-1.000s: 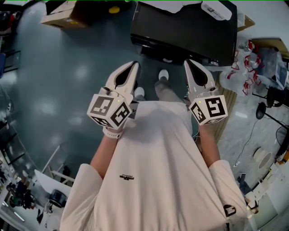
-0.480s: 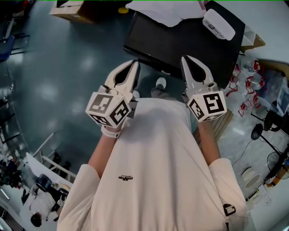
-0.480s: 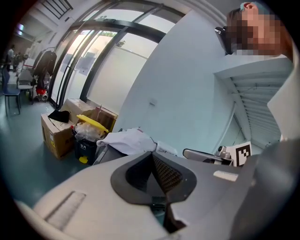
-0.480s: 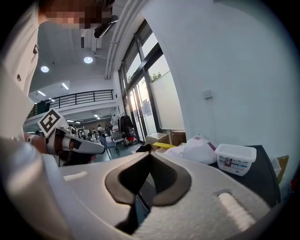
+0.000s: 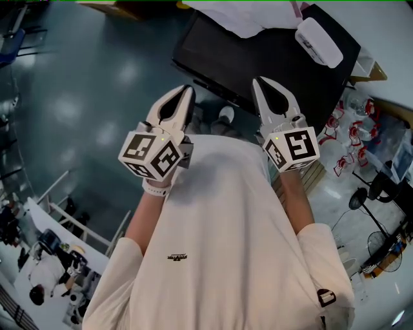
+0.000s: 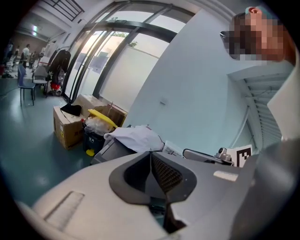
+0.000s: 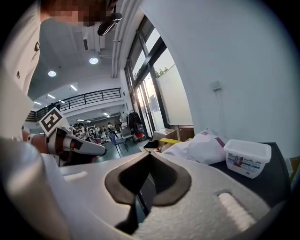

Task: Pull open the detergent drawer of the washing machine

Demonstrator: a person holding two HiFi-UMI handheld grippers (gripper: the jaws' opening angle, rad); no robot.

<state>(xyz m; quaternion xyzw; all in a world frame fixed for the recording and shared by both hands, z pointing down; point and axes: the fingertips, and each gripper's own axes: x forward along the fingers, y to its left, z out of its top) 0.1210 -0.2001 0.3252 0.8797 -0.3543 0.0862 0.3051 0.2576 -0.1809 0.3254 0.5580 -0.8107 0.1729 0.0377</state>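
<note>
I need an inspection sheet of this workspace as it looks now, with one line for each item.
surface: black top, partly covered.
job's things: nothing seen for certain.
clutter: white cloth and white lidded box on the black top; cardboard box on the floor; red-labelled bottles at the right.
grippers: left gripper shut, empty; right gripper shut, empty; neither touches anything.
cables: thin cable on the floor at the right.
surroundings: teal floor; glass wall; people further off.
</note>
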